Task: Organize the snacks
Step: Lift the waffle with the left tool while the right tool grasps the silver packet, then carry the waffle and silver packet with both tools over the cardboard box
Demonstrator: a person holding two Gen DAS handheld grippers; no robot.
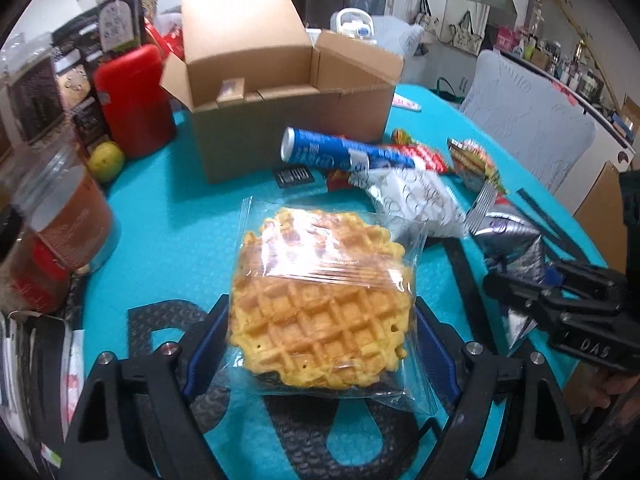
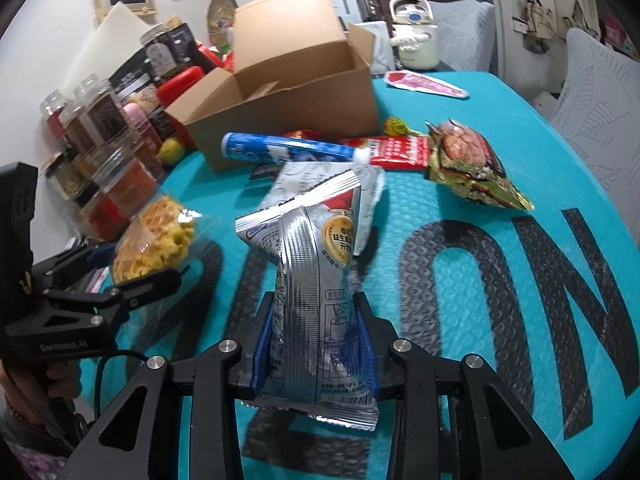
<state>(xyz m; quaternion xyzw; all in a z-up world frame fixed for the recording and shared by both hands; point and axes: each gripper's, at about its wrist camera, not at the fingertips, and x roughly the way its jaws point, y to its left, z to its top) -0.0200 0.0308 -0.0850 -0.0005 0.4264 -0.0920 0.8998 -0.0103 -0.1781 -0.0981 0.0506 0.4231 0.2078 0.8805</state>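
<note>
My left gripper (image 1: 320,320) is shut on a clear-wrapped waffle pack (image 1: 320,300), held above the teal mat; the pack also shows in the right wrist view (image 2: 154,236). My right gripper (image 2: 316,320) is shut on a silver foil snack packet (image 2: 308,280), held upright; the packet shows at the right of the left wrist view (image 1: 512,248). An open cardboard box (image 1: 288,92) stands behind, also seen in the right wrist view (image 2: 296,80). In front of it lie a blue tube (image 1: 344,154), a white pouch (image 1: 416,196), a red packet (image 2: 396,150) and a gold-red packet (image 2: 472,160).
Jars and bottles (image 1: 68,216) crowd the left edge with a red canister (image 1: 134,100) and a yellow-green fruit (image 1: 106,160). A red-and-white wrapper (image 2: 424,84) lies far right on the teal mat (image 2: 520,128). Cushioned chairs (image 1: 528,120) stand beyond the table.
</note>
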